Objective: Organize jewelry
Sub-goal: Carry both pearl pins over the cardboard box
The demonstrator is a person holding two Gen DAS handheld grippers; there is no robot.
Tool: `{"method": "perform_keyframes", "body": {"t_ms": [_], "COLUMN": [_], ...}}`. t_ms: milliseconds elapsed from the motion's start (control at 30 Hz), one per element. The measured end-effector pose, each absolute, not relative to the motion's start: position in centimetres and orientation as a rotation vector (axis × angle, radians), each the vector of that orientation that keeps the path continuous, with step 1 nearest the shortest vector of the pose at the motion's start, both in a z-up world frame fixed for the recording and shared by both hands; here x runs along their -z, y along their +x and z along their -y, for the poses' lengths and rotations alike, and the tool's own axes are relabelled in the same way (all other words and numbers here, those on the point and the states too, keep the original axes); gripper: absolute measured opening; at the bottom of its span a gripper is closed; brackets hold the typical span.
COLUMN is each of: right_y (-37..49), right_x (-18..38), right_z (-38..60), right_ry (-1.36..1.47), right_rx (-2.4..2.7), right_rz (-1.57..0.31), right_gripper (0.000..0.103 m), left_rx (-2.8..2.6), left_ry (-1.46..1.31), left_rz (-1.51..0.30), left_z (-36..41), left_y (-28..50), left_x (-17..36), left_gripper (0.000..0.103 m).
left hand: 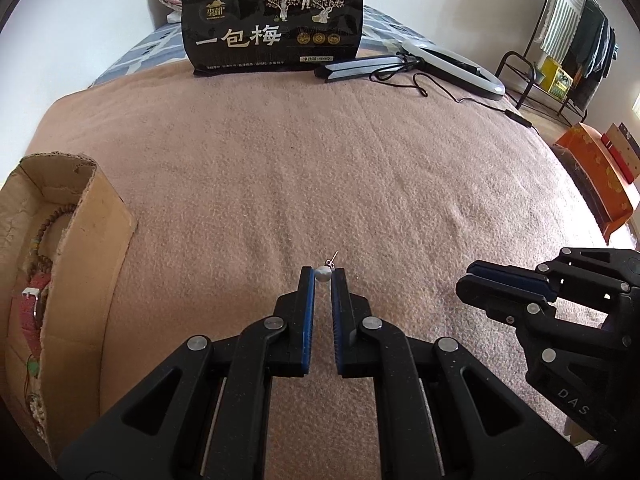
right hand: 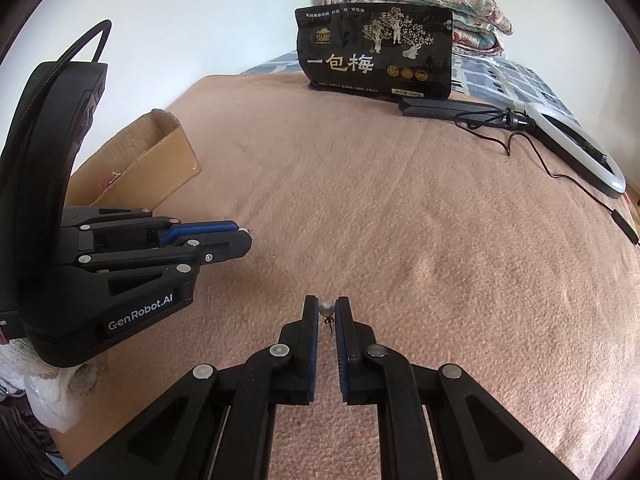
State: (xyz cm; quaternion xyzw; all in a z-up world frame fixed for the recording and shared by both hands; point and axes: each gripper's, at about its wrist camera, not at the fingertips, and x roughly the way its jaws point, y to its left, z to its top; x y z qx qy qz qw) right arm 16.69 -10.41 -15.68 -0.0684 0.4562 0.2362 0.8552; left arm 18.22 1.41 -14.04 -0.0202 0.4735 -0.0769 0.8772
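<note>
My left gripper point(left hand: 323, 276) is shut on a pearl stud earring point(left hand: 323, 274); the pearl sits between the fingertips and its thin post pokes forward over the pink blanket. My right gripper point(right hand: 327, 309) is shut on a second pearl earring point(right hand: 326, 309), whose post hangs down between the pads. Each gripper shows in the other's view: the right gripper point(left hand: 476, 280) at the right edge, the left gripper point(right hand: 242, 236) at the left with a speck of pearl at its tip. A cardboard box point(left hand: 72, 216) at the left holds a beaded bracelet point(left hand: 44, 232) and a red watch strap point(left hand: 30, 312).
A black snack bag point(left hand: 272, 24) stands at the far side of the pink blanket point(left hand: 320, 160). Beside it lie a ring light point(left hand: 452, 66) with its folded stand and a trailing cable. Folded quilts are behind the bag. An orange box point(left hand: 596, 176) sits off the bed's right edge.
</note>
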Motion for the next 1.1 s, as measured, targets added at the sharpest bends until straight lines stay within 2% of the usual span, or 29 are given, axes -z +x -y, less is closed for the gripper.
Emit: {"method": "perform_keyframes", "body": {"t_ms": [1100], "right_y": [10.5], "right_x": [7.9], "right_z": [4.0], "right_ry": [-0.188], "right_rx": [-0.551], "right_rz": [-0.870], "right_gripper": [0.006], "left_rx": [0.046], "left_ry": [-0.116], "left_rz": [-0.801], "left_z": [-11.0], "left_y": [11.0], "left_x": [4.9], "left_gripper": [0.006]}}
